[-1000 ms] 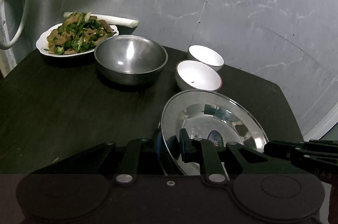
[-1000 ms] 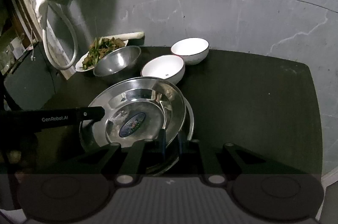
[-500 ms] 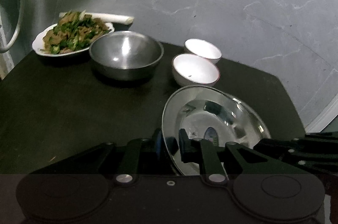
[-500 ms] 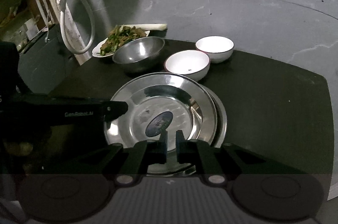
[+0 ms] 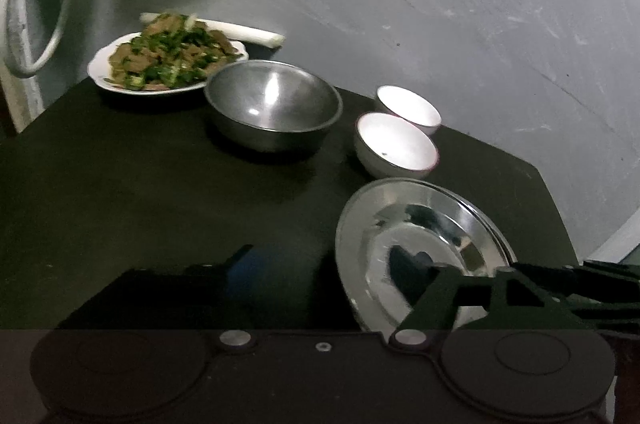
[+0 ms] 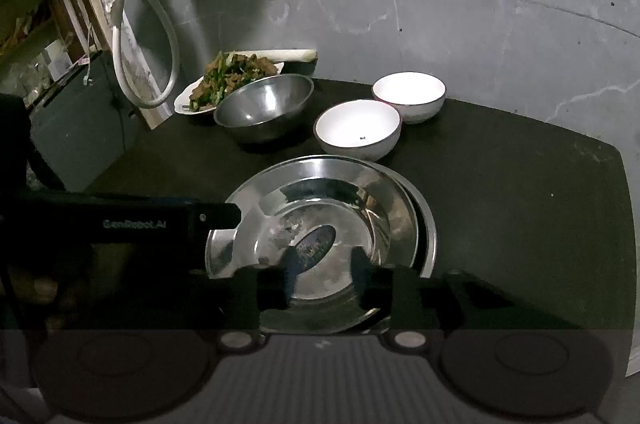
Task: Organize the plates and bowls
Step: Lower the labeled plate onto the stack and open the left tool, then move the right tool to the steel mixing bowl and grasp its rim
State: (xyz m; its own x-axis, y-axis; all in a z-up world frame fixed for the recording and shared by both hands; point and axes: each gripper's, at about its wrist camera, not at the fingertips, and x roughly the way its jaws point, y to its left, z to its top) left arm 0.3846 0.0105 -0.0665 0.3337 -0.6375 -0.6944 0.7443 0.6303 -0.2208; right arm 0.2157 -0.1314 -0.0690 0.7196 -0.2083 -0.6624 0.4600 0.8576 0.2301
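A shiny steel plate (image 6: 328, 207) lies on a second steel plate (image 6: 429, 236) whose rim shows at its right. My right gripper (image 6: 323, 258) straddles the upper plate's near rim, its jaws opening and the pads off the metal. My left gripper (image 5: 340, 260) has the same plate's (image 5: 420, 224) left rim between its fingers, jaws opening wide and not pressing. Behind stand a steel bowl (image 5: 276, 103) and two white bowls (image 5: 396, 143) (image 5: 408, 101), set close together.
A white plate of stir-fried greens (image 5: 168, 59) and a leek (image 5: 248, 33) sit at the far left of the dark table (image 5: 120, 183). A grey wall rises right behind. A white hose loop (image 6: 160, 35) hangs left of the table.
Both grippers were shut on the steel plate's rim and have let go, their jaws spreading. The plate, tilted a second ago, now lies flat on the lower plate.
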